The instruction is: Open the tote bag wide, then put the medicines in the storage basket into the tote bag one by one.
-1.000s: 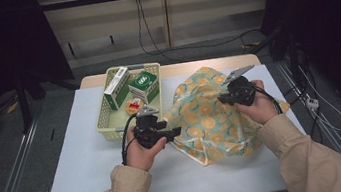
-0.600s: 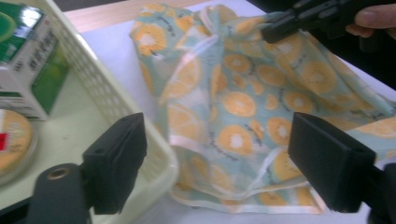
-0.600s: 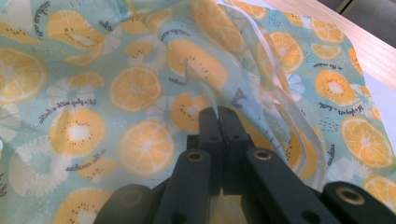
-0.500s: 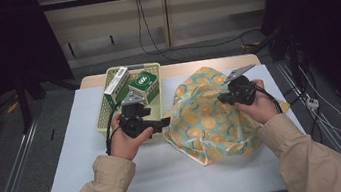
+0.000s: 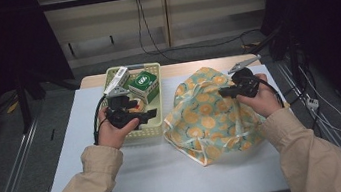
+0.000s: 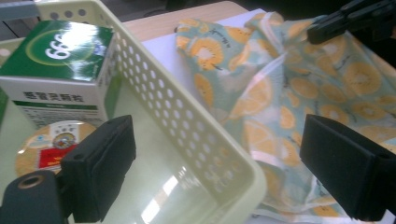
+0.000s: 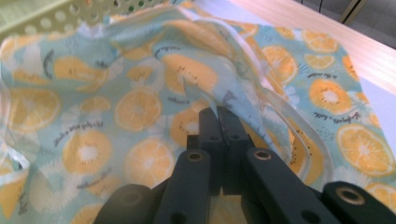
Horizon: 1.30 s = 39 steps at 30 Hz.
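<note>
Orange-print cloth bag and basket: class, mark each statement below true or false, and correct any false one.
1. The right gripper is shut on the orange-print cloth bag. True.
2. The left gripper grips the green box. False: its jaws stand open with nothing pressed between them, having just been opening, above the near rim of the basket.
3. The basket is dark blue. False: it is pale yellow-green with round holes in its walls.
4. A round tin lies in the basket beside the green box. True.
5. The bag lies inside the basket. False: it lies on the table, to the basket's right in the high view.
</note>
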Each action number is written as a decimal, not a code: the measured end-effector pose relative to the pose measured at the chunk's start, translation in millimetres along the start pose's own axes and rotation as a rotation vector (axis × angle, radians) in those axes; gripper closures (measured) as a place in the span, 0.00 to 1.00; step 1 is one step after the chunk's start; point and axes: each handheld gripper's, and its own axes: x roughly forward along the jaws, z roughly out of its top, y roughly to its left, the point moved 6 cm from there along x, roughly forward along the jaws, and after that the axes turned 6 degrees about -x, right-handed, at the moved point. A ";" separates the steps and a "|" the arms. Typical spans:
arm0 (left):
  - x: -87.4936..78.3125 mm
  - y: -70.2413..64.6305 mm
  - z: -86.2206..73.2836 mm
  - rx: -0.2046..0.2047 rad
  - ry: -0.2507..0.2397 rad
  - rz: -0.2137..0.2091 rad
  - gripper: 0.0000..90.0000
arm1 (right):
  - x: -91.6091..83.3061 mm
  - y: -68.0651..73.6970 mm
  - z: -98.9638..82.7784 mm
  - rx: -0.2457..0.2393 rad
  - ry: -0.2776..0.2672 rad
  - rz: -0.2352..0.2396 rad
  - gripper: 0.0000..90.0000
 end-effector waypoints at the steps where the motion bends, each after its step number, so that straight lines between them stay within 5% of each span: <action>1: -0.1 3.4 1.5 0.002 -0.009 0.004 0.12 | -0.4 -1.0 0.8 0.007 0.000 0.006 1.00; 11: -0.4 25.9 8.3 0.000 -0.019 0.026 0.09 | 4.0 1.2 0.9 0.013 0.000 0.037 1.00; 18: 4.9 36.5 11.9 0.043 -0.012 0.046 0.07 | 3.5 2.3 -2.8 0.015 -0.001 0.043 1.00; 22: 8.9 40.5 11.9 0.004 -0.005 0.023 0.07 | 1.6 2.1 -4.7 0.011 -0.001 0.039 1.00; 29: 16.4 47.1 16.8 0.015 -0.004 0.015 0.08 | -0.4 2.4 -6.5 0.013 -0.004 0.040 1.00; 39: 26.1 69.0 16.9 0.050 0.041 0.072 0.08 | 0.0 3.7 -7.3 0.009 -0.004 0.039 1.00</action>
